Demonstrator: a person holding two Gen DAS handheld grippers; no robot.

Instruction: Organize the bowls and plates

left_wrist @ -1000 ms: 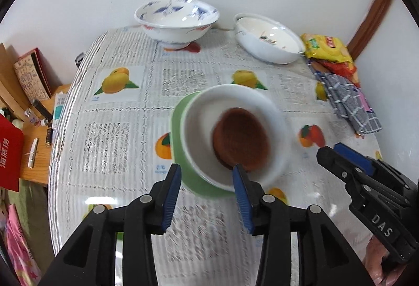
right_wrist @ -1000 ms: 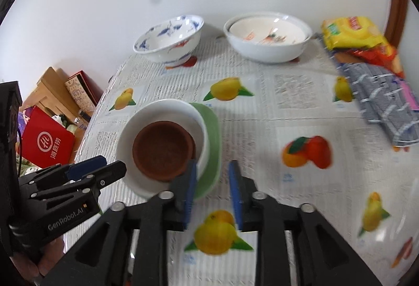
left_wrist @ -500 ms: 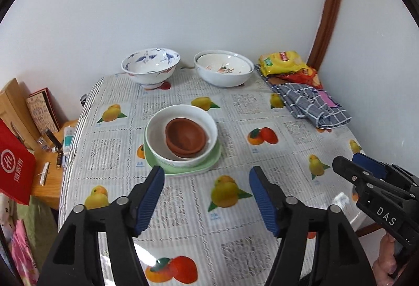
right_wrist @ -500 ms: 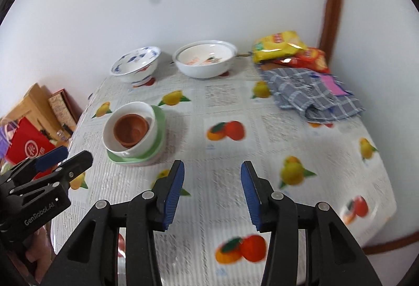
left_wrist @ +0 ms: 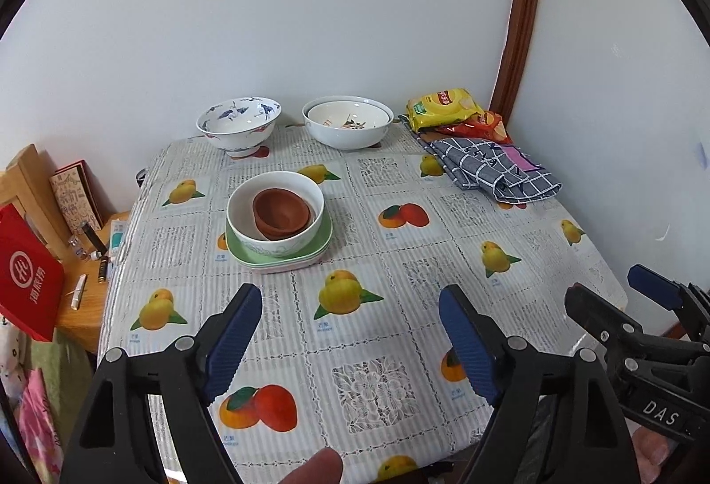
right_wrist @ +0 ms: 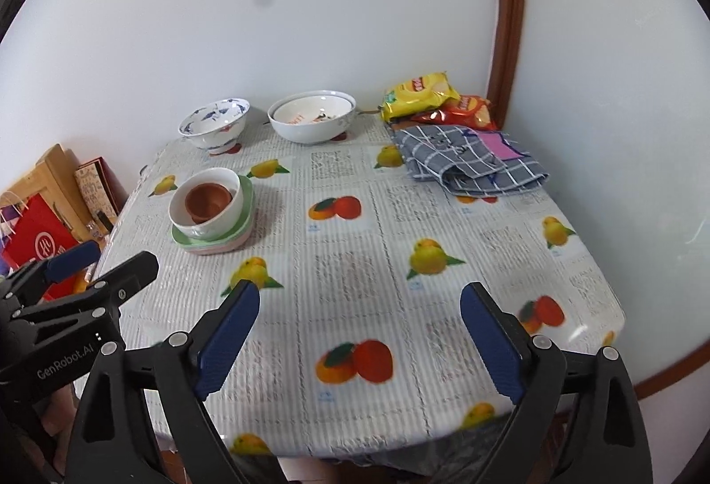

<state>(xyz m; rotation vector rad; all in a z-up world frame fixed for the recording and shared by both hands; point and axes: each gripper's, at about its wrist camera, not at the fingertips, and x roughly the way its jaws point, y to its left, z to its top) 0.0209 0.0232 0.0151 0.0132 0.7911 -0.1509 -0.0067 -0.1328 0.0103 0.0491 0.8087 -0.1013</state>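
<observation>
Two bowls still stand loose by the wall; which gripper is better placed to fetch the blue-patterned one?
Probably left. The blue-patterned bowl sits on the table's left side, nearer the open left gripper; the right gripper is open too.

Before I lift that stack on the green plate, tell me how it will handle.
The stack is probably heavy: brown bowls nest in a white bowl on the green plate, which sits on a pink one. The brown bowls sit off-centre and look loose, so they may slide if tilted. All look glazed, likely slippery and breakable.
</observation>
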